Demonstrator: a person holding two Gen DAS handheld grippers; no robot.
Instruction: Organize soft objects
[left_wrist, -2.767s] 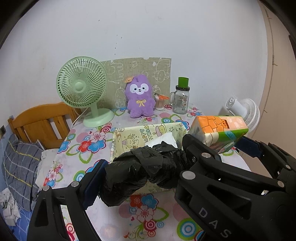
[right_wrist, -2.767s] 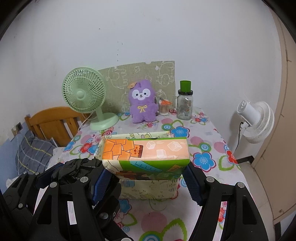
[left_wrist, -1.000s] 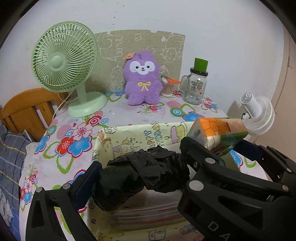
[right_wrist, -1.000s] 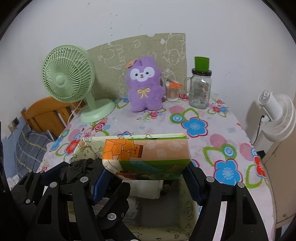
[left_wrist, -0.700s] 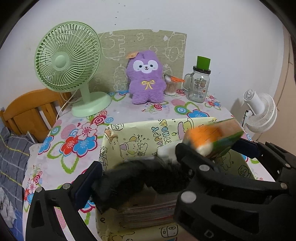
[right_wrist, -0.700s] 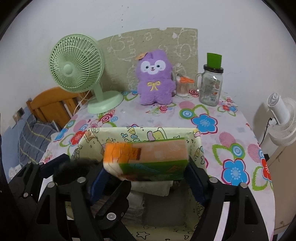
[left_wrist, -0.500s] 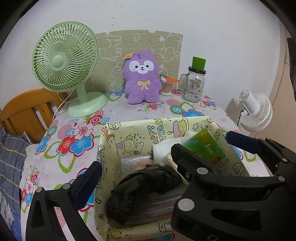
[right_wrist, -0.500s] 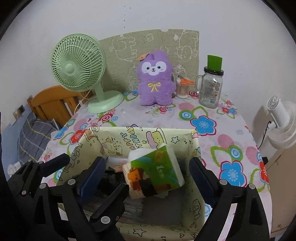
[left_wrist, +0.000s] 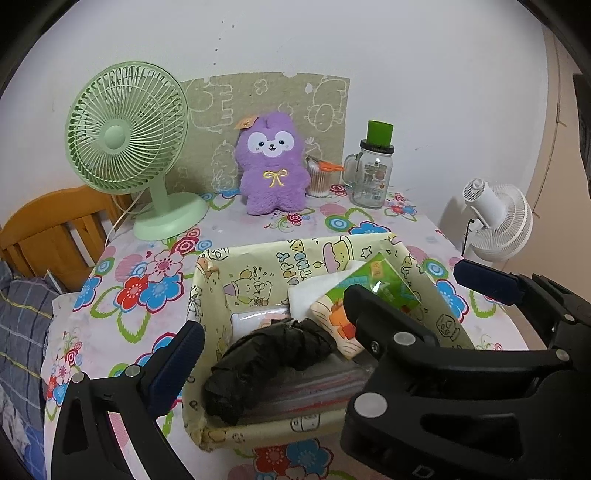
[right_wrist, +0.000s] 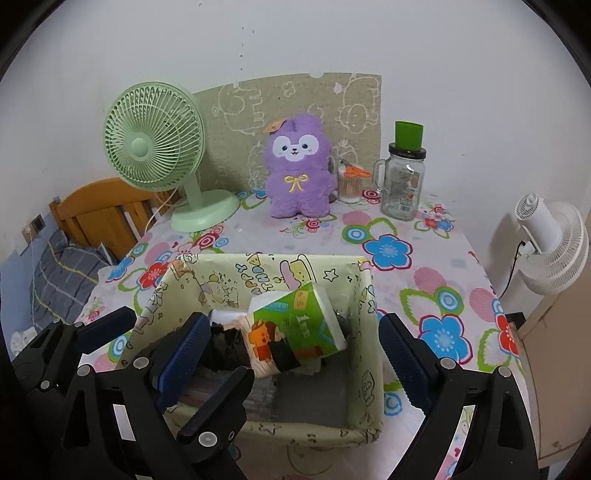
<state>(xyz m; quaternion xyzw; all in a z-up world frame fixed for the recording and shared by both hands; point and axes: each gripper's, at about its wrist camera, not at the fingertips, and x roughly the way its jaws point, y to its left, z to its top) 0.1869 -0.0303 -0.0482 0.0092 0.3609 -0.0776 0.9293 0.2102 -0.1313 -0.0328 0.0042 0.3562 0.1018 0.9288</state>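
The flowered table runs beyond both grippers; its near edge is cut off by their black frames. Past the fingertips of both stands the yellow cartoon-print box, whose front wall is partly hidden in the right wrist view by gripper arms. Inside it, a crumpled black bag lies ahead of the left gripper, between its fingers but touched by neither; in the right wrist view it is mostly hidden. A green-and-orange tissue pack leans tilted in the box, ahead of the right gripper and clear of both pads. Flat packets beneath are too covered to identify. Both grippers stand wide apart and empty. The left gripper's right finger reaches outside the box wall.
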